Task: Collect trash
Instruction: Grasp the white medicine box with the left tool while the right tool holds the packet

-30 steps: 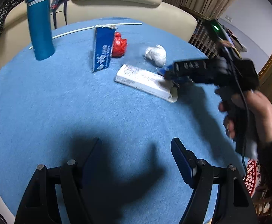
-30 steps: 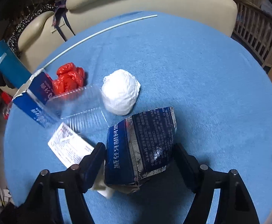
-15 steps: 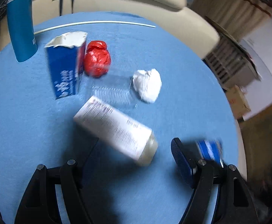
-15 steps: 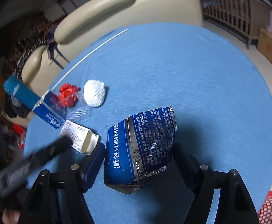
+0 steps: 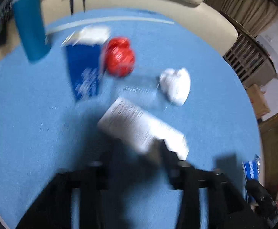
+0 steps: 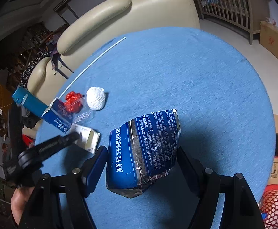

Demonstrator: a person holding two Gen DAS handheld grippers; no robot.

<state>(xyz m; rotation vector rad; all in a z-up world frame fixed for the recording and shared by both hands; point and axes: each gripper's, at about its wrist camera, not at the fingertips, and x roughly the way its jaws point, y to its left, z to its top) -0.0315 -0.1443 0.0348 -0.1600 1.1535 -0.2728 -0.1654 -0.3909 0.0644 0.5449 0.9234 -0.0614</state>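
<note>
The right gripper pinches a crumpled blue foil carton between its fingers, held over the blue surface. It looks light, thin-walled and crushable, with slippery foil; the flat sides are the place to hold it, gently. The left gripper has just been closing a little around the near end of a white box (blur hides whether the fingers press it yet). Stiff card, probably light: take it across its narrow width. Farther off lie a red wad, a white wad and a blue carton.
</note>
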